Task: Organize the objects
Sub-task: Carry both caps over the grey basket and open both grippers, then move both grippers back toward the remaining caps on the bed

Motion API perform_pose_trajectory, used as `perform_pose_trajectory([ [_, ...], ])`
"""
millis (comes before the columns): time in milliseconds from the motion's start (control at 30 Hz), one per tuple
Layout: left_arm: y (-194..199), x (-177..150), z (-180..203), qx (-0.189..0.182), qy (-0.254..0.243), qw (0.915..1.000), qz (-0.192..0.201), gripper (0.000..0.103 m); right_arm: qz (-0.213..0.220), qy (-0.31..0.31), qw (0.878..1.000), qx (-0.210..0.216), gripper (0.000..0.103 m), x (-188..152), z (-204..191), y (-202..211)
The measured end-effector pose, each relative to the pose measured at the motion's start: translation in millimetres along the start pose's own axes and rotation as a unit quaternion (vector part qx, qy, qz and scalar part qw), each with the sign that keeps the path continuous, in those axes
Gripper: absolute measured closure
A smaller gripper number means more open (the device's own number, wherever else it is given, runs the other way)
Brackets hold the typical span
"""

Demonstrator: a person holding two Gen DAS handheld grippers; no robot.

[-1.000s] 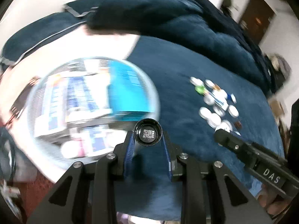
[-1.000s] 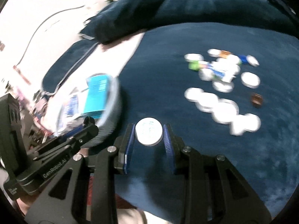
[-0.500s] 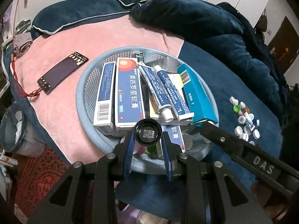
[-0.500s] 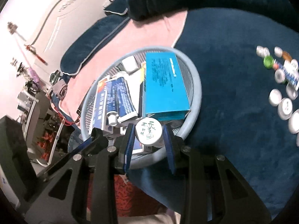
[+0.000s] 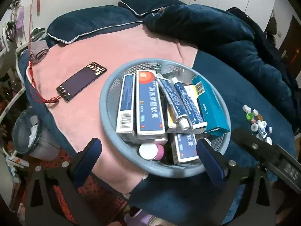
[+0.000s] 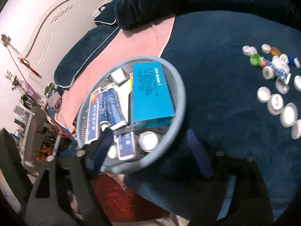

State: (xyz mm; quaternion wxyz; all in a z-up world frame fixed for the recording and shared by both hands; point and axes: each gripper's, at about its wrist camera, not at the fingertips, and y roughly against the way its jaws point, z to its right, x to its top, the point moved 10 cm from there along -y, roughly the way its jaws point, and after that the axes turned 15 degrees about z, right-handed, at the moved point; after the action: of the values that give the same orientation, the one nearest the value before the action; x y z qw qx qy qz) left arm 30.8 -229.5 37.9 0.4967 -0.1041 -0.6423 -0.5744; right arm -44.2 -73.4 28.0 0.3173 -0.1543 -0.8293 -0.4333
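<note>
Both jars dropped: our left gripper [image 5: 148, 151] and right gripper [image 6: 150, 143] are opening wide, nothing between the jaws. Basket [image 5: 105, 101] sits just ahead (white-lidded jar [image 6: 148, 141] inside). Loose caps [image 6: 276, 101] remain, well off to the right.

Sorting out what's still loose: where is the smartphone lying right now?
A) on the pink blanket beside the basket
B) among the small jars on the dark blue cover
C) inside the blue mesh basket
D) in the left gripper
A: the smartphone lies flat on the pink blanket, outside the blue mesh basket.
</note>
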Motion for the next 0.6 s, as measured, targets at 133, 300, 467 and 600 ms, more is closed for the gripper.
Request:
perform_pose_trajectory([
  [133, 0.7, -4.5, 1.5, 0.010, -0.009, 0.9999, -0.009, 0.001, 0.008, 0.026, 0.999, -0.024, 0.000, 1.4, 10.0, 7.6],
  [300, 3.6, -8.5, 12.5, 0.010, -0.024, 0.9996, -0.013, 0.001, 0.009, 0.029, 0.999, -0.042, 0.000, 1.6, 27.8, 14.0],
  [467, 6.6, -10.3, 28.0, 0.005, -0.045, 0.9989, -0.011, 0.001, 0.011, 0.022, 0.999, -0.047, 0.000, 3.2, 39.9, 20.1],
  [600, 7.6, -12.7, 39.9, -0.002, -0.054, 0.9985, -0.013, 0.001, 0.013, 0.018, 0.998, -0.053, 0.000, 3.3, 50.8, 26.2],
])
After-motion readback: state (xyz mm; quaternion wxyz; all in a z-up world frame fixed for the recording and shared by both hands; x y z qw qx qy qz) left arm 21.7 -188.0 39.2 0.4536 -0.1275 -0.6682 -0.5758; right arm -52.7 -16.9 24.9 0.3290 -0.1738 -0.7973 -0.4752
